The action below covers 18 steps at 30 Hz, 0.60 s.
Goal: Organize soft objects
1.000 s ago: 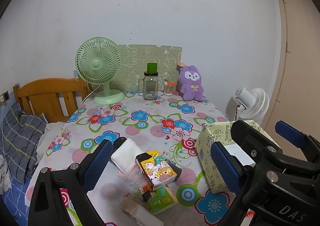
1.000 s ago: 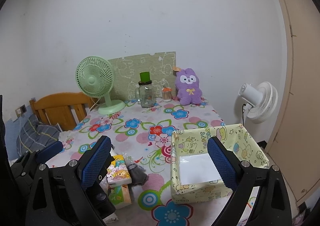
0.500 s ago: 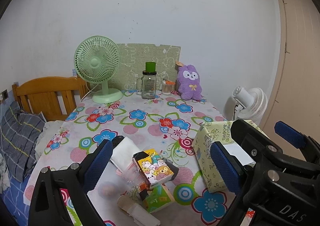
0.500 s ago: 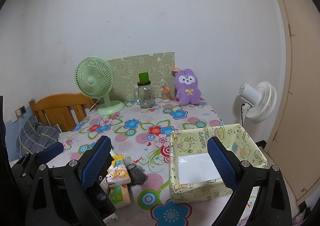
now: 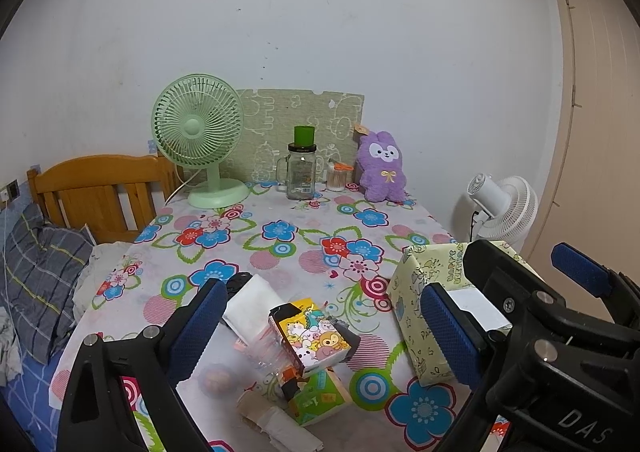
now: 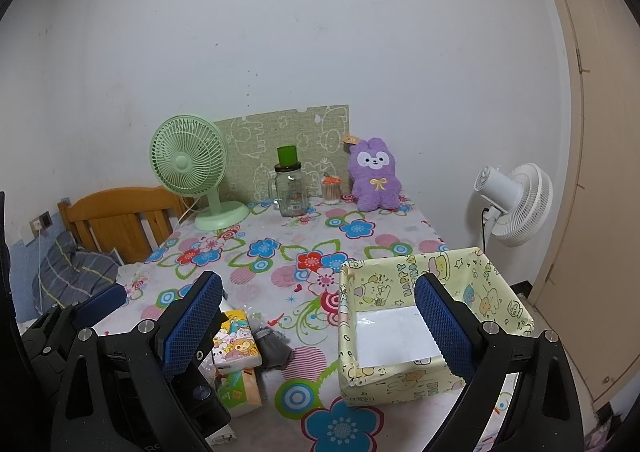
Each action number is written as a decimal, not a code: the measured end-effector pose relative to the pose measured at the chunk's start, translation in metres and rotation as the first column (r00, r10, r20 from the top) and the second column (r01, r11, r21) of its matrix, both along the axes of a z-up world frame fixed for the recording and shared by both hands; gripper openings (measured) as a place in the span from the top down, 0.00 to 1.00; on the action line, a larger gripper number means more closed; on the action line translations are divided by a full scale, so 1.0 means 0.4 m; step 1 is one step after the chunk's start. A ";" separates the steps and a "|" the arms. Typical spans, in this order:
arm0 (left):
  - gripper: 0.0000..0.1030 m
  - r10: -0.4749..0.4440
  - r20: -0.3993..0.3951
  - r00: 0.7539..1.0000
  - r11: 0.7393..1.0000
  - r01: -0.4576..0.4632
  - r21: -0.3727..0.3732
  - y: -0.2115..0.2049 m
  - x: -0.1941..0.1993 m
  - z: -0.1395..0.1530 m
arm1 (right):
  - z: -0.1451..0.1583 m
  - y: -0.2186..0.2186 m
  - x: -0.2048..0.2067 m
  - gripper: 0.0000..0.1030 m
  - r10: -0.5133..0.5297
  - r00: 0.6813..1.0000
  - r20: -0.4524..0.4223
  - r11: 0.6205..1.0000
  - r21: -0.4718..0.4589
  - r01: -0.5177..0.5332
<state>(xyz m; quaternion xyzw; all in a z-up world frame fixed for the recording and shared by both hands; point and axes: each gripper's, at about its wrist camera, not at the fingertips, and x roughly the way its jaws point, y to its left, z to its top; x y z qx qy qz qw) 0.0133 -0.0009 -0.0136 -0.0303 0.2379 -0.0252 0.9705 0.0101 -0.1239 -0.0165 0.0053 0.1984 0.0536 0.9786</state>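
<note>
The left gripper holds its blue-padded fingers wide apart over a heap of small things on the bench, touching none of them. Between them lie a cartoon-printed tissue pack, a green tissue pack under it, a white folded cloth and crinkled clear plastic. The right gripper is just as empty, its fingers spread over the near edge of the bench.

Only the right view looks down into the yellow paper-wrapped box and shows its white bottom, with nothing else inside — the left view catches mostly its outer wall, half hidden by the other gripper's body. The left view alone shows the white cloth and a crumpled beige roll at the bottom edge. A grey soft item beside the packs is plain in the right view; what it is I cannot tell.

At the far end stand a green fan, a glass jar and a purple plush rabbit — all well apart from both grippers.
</note>
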 end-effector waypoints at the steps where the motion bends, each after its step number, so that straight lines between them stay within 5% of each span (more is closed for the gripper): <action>1: 0.05 0.000 0.000 1.000 1.000 0.000 0.000 -0.001 0.000 0.000 | 0.000 0.000 0.000 0.05 0.000 1.000 0.000 1.000 0.000 0.000; 18: 0.06 0.013 0.006 1.000 1.000 -0.013 0.005 0.017 -0.006 -0.001 | -0.006 0.004 0.000 0.05 0.003 1.000 -0.004 1.000 -0.008 -0.003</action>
